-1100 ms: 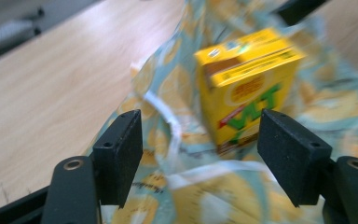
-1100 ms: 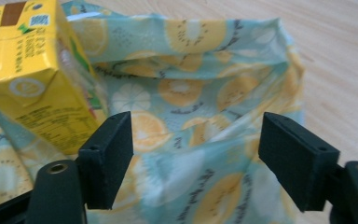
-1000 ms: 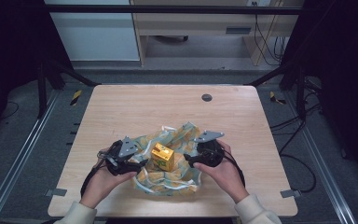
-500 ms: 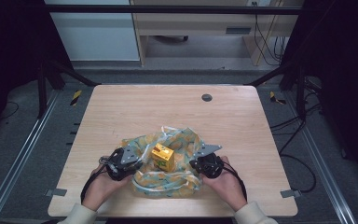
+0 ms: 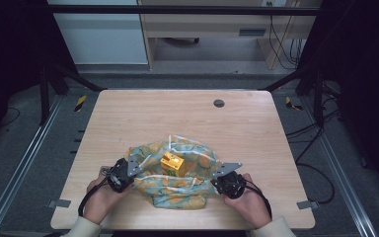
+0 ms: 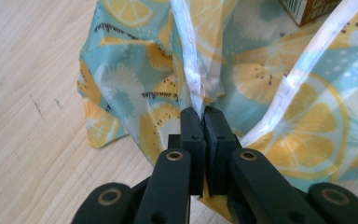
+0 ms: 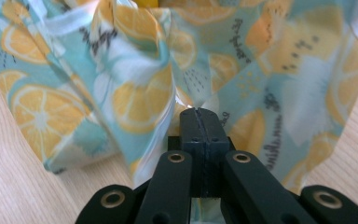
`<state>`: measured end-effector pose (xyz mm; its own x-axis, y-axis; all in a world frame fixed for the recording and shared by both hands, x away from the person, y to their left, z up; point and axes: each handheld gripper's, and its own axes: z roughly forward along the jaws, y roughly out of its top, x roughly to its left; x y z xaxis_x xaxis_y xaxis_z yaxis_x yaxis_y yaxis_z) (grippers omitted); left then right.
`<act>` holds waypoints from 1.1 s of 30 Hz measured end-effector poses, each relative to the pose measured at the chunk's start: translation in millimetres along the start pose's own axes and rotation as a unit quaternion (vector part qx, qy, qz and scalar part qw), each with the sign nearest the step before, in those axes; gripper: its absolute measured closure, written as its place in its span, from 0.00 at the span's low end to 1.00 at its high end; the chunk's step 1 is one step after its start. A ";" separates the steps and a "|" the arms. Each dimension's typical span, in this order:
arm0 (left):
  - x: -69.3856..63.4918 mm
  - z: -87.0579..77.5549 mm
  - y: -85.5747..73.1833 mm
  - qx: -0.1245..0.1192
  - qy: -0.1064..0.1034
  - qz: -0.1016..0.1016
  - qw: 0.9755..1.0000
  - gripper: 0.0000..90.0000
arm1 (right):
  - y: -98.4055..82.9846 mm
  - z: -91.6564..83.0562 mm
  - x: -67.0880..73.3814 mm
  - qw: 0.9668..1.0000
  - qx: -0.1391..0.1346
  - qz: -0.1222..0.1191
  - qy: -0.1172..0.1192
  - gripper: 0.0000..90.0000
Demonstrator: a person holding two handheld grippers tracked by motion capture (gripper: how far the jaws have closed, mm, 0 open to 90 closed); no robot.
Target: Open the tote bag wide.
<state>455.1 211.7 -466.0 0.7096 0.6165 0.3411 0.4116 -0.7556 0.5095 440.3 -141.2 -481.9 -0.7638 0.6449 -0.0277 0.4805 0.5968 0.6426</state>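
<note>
Pale wood-grain table (image 5: 256,128) bears our crinkly lemon-print bag (image 5: 177,187) holding a small boxy carton (image 5: 172,164). Our left gripper (image 6: 199,112) has just closed, pinching its white-edged hem; our right gripper (image 7: 199,114) pinches the thin fabric.

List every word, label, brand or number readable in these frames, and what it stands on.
Lemon-print cloth: small dark cursive words repeated across the fabric, too blurred to read in either gripper view.
Yellow carton on the cloth: print on its sides, too small to read.
Wooden table: no lettering to see.
No text here can be quoted with confidence.
</note>
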 end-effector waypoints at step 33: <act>2.1 -32.7 14.5 -0.155 -0.018 -0.102 0.982 0.22 | 14.8 -40.8 -21.3 0.984 -0.155 0.063 -0.068 0.19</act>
<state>443.9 209.3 -432.1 0.6530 0.7354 0.1810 0.3572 -0.5098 0.7826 446.0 -165.7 -440.5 -0.6318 0.7749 -0.0212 0.3972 0.3471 0.8496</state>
